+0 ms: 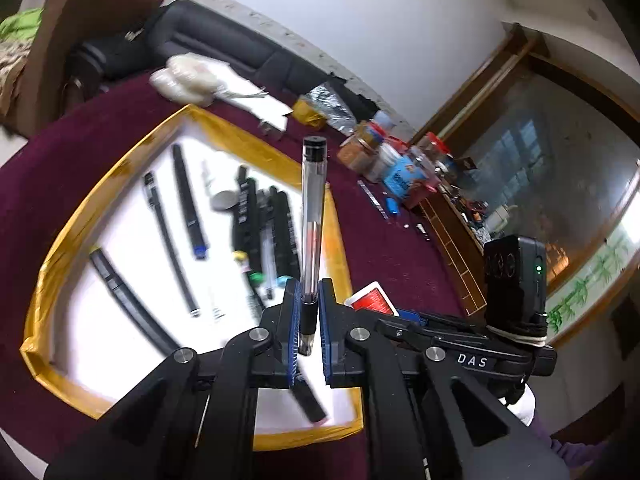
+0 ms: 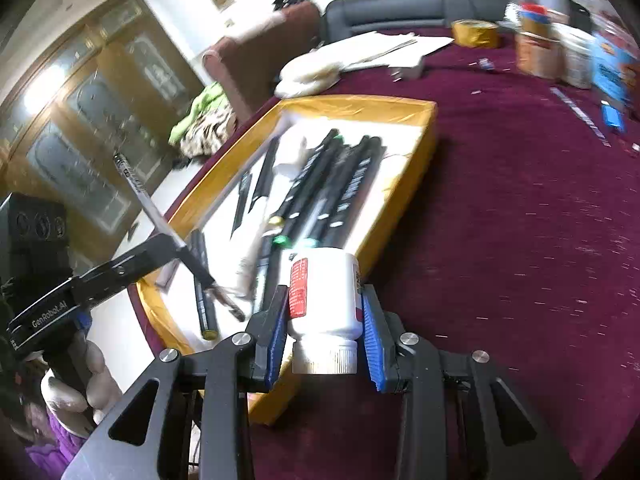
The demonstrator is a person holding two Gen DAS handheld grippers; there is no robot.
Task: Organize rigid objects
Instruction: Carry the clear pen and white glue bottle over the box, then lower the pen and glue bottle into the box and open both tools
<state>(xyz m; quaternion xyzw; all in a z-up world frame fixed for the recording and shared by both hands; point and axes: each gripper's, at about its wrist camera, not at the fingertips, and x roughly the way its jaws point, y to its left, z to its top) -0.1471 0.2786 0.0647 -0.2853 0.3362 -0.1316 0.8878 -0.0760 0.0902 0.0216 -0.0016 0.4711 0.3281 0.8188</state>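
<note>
left tool [image 1: 309, 320] clamps a clear pen [image 1: 313, 216] upright above the yellow tray [image 1: 60, 248]; right tool [image 2: 325, 320] grips a white bottle [image 2: 324, 296] at the tray's near edge, over the counter [image 2: 520, 240].

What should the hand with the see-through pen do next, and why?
Probably lower the clear pen into the yellow tray and let go. The left hand-held gripper grips it above the tray, where the other pens already lie side by side.
</note>
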